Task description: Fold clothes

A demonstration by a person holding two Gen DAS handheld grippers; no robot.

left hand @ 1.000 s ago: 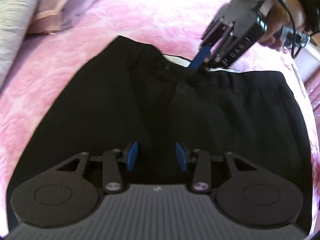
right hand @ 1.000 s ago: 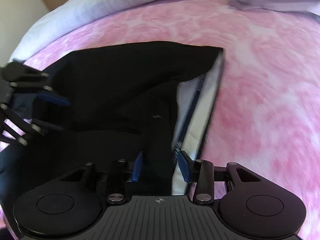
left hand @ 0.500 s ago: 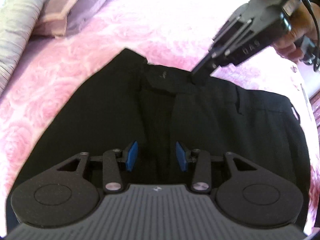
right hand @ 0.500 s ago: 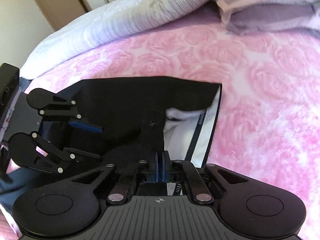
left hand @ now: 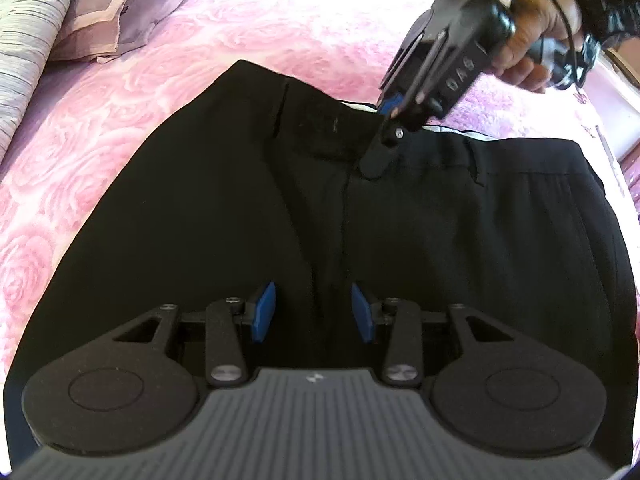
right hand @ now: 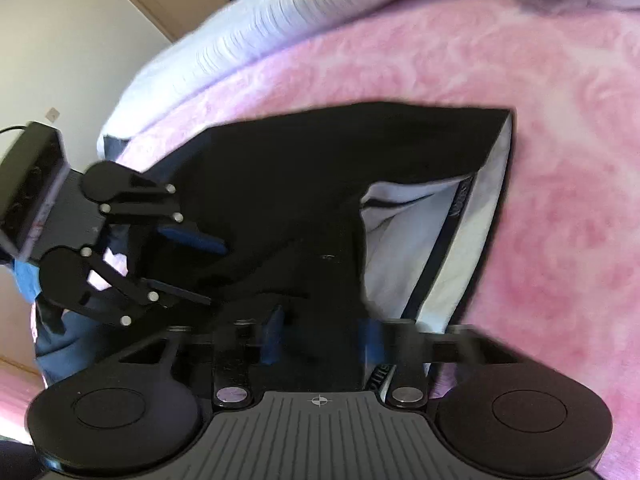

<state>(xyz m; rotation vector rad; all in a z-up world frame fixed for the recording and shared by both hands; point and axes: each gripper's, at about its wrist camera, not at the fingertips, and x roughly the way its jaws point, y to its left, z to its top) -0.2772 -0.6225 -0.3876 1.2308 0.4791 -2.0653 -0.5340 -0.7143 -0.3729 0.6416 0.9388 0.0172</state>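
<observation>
On the pink rose-patterned bedspread [left hand: 100, 184] I've got black trousers [left hand: 224, 216] lying flat, waistband at the far end, legs running toward the near edge and under my left gripper [left hand: 314, 312]. Left gripper's blue pads [left hand: 262, 312] stand well apart, nothing between them; it hangs just above the cloth around the crotch seam, and I can't tell if it touches.

Right gripper [left hand: 390, 114] comes in from the far right, held by a hand [left hand: 532, 40] in a dark sleeve. Its tip is at the fly opening in the middle of the waistband. From the right wrist view its fingers [right hand: 274, 338] are blurred but spread, with black fabric in the gap between them; not clamped on it as far as I can see. Same view shows the waistband flipped open to the right, with white lining [right hand: 404, 264] and a dark stripe exposed.

Writing: the right gripper's body reads something like "DAS" in pale letters, upside down from the left wrist view. There's small print on the lining stripe and by the right finger, too small and smeared to read.

Far left in the left wrist view: mauve pillow [left hand: 100, 12] and a grey striped duvet [left hand: 24, 40]. Right wrist view also shows a cream wall and brown door [right hand: 168, 4] far left.
</observation>
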